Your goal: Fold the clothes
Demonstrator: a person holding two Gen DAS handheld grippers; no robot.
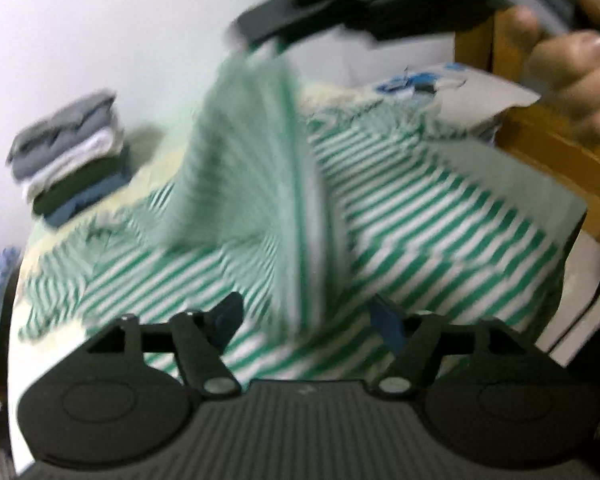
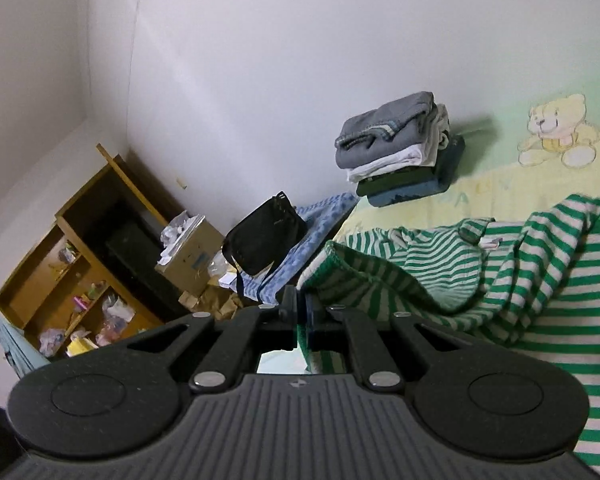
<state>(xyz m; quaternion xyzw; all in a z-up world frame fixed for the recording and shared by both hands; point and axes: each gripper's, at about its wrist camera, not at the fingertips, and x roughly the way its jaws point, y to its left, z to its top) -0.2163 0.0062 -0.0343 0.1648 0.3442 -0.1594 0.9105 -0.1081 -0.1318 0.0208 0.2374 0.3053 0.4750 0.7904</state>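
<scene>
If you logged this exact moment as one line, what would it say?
step: folding striped shirt | left claw: open, empty | right claw: shut on shirt edge, lifting it | folded stack: beside shirt

I see the striped shirt [image 1: 400, 216] covering most of the bed [image 2: 500, 188]; 1 raised fold [image 1: 256, 168] blocks the middle, the clothes stack [image 2: 400, 152] blocks the wall corner, open sheet between them

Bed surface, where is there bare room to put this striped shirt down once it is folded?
Bare sheet lies between the folded stack and the teddy print. The striped shirt covers the nearer bed. The black bag crowds the far edge.
</scene>
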